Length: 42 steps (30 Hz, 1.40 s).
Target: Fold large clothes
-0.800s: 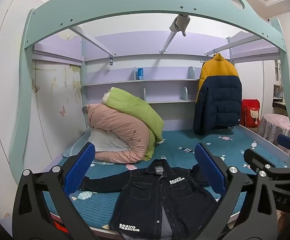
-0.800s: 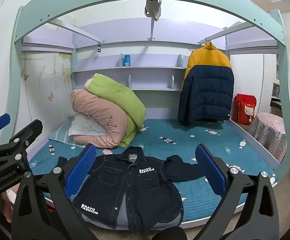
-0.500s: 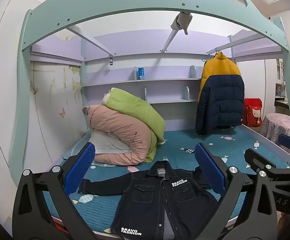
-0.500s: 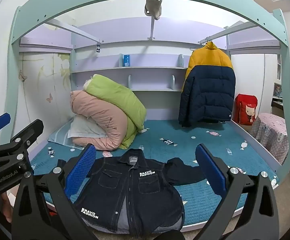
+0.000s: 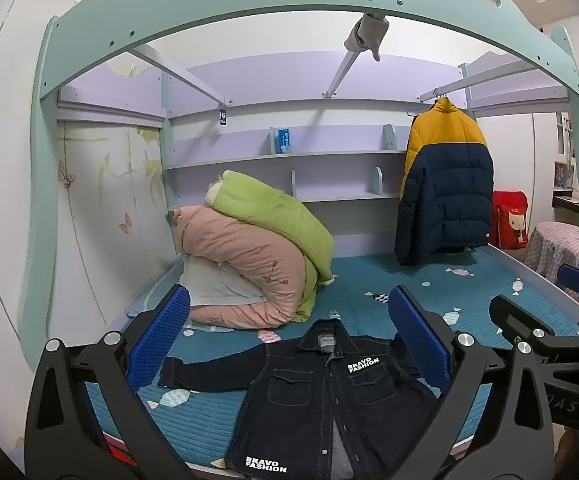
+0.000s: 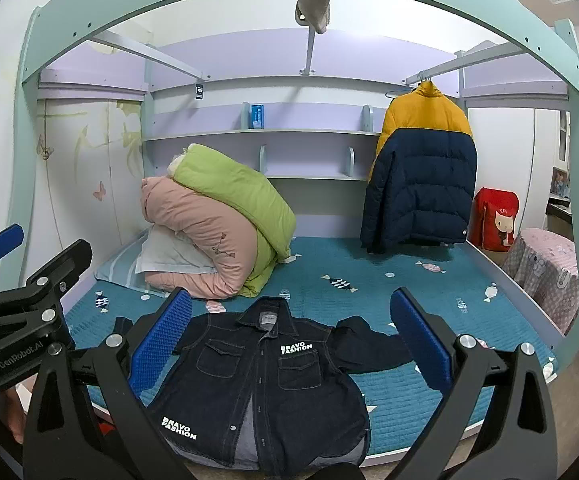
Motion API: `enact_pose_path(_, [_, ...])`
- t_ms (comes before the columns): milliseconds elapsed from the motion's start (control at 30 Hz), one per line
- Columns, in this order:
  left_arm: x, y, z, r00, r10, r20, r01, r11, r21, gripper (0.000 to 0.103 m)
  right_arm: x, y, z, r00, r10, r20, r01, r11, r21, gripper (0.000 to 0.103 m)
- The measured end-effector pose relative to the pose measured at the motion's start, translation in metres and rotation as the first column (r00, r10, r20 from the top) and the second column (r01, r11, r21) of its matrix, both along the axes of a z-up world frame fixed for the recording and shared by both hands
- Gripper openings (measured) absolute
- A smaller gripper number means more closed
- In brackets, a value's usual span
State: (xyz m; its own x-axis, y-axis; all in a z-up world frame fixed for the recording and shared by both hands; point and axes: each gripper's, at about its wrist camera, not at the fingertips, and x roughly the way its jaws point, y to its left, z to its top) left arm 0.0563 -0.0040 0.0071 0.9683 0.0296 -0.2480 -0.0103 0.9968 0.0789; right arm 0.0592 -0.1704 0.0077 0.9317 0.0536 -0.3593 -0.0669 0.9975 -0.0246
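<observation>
On bed: jacket (image 5: 329,404) flat, near front edge
Change: jacket sits higher in both views than before
Axis: collar toward quilts (image 6: 217,220), hem toward cameras
Left gripper (image 5: 289,336): wide open, empty
Right gripper (image 6: 291,336): wide open, empty

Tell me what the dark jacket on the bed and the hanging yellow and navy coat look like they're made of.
The dark button-front jacket looks like matte denim: contrast stitching, flap chest pockets, metal-looking buttons. The yellow and navy puffer coat looks like smooth, slightly shiny synthetic shell over padding, judging by its puffy horizontal quilting; exact fabric is uncertain.
</observation>
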Motion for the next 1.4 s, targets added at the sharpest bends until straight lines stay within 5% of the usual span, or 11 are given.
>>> enact_pose_path(1400, [0.031, -0.003, -0.026, 0.994, -0.038, -0.107, 0.035, 0.999, -0.029, 0.099, 0.022, -0.012, -0.025, 0.996, -0.032, -0.083, 0.032, 0.999, -0.009, 0.096])
